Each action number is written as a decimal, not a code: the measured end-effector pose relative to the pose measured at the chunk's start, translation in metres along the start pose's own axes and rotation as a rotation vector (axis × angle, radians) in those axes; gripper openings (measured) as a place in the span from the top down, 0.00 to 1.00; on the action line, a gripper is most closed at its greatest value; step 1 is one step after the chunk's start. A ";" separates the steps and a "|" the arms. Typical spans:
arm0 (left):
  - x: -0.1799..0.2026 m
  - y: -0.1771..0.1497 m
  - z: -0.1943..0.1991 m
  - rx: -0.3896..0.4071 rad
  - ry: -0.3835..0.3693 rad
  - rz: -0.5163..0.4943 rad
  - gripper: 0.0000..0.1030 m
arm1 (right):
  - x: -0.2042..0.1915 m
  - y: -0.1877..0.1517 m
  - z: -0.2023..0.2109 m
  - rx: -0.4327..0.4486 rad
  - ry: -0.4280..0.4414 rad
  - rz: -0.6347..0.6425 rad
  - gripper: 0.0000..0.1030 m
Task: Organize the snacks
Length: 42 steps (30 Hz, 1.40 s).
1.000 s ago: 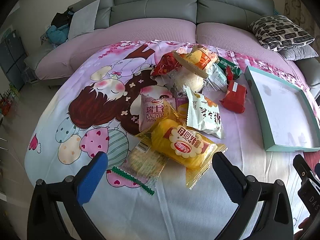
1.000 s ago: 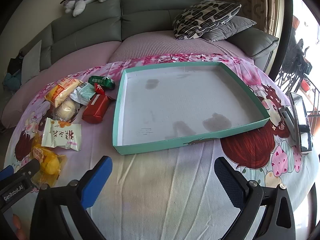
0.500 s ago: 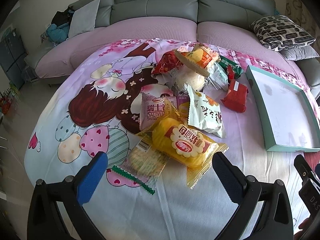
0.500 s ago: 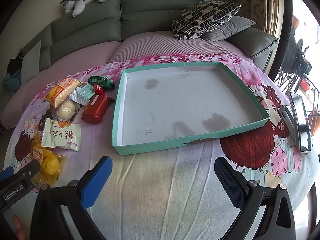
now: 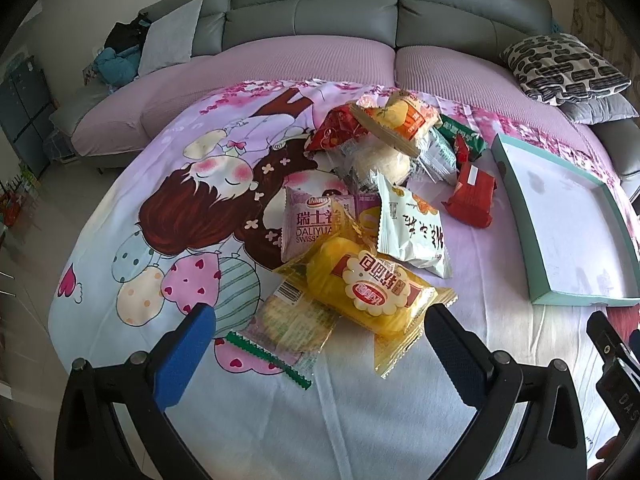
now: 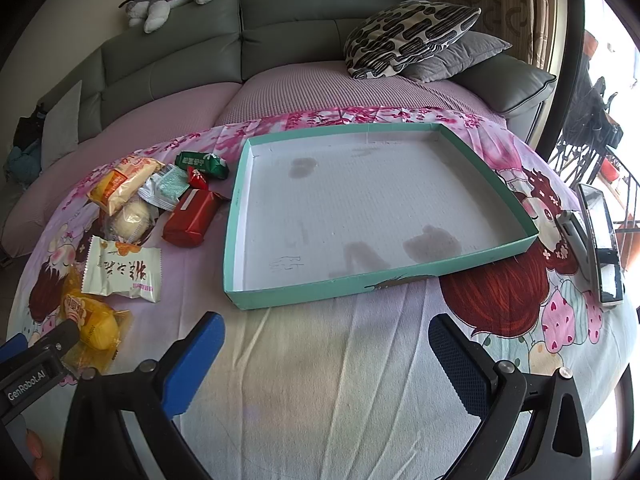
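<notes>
Left wrist view is showing almost nothing changing since a second ago: you are holding your left gripper (image 5: 320, 332) wide apart, just short of the yellow cake packet (image 5: 370, 294) ahead of it. Your right gripper (image 6: 326, 344) is also spread and gripping nothing, facing one teal tray (image 6: 240, 240) holding no snacks. So sorting is not yet starting. About ten snack packets are lying heaped beyond your left fingers.

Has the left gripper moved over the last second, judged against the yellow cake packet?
Barely. The left gripper stays open just short of the yellow cake packet, which has crept only slightly down the left wrist view, suggesting a slight advance.
</notes>
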State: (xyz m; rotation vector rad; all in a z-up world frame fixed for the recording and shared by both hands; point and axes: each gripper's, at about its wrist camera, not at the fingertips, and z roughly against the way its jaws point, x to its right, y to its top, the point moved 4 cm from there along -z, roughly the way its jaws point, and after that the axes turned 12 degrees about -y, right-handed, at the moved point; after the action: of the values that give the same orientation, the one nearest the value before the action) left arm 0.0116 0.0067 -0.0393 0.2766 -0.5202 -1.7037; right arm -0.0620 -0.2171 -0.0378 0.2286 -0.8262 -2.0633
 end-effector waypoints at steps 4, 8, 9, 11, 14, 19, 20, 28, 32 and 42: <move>-0.003 0.003 0.005 0.026 -0.003 0.013 0.00 | 0.000 -0.001 -0.001 0.002 -0.002 0.009 0.00; -0.019 0.003 0.021 0.118 -0.052 0.081 0.00 | -0.002 -0.002 0.006 0.024 0.002 0.023 0.00; -0.024 0.003 0.022 0.126 -0.071 0.105 0.00 | -0.005 -0.002 0.008 0.032 0.007 0.036 0.00; -0.037 0.002 0.024 0.134 -0.076 0.135 0.00 | -0.012 -0.001 0.013 0.053 0.034 0.064 0.00; -0.058 0.000 0.021 0.161 -0.081 0.162 0.00 | -0.026 0.001 0.022 0.089 0.080 0.091 0.00; -0.077 -0.005 0.001 0.103 -0.144 0.200 0.00 | -0.064 0.003 0.032 0.104 0.187 0.158 0.00; -0.078 -0.006 -0.002 0.090 -0.148 0.195 0.00 | -0.072 0.003 0.033 0.105 0.206 0.173 0.00; -0.064 -0.008 -0.026 0.022 -0.172 0.088 0.00 | -0.119 0.007 0.028 0.049 0.408 0.210 0.00; -0.058 -0.006 -0.040 0.000 -0.148 0.029 0.00 | -0.129 0.009 0.021 0.035 0.415 0.244 0.00; -0.048 -0.003 -0.058 -0.018 -0.115 -0.072 0.28 | -0.146 0.008 0.000 -0.041 0.441 0.277 0.00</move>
State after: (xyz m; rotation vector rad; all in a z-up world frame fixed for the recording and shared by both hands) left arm 0.0452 0.0432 -0.0959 0.1872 -0.5849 -1.8008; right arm 0.0309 -0.1056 -0.0530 0.4965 -0.5108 -1.6813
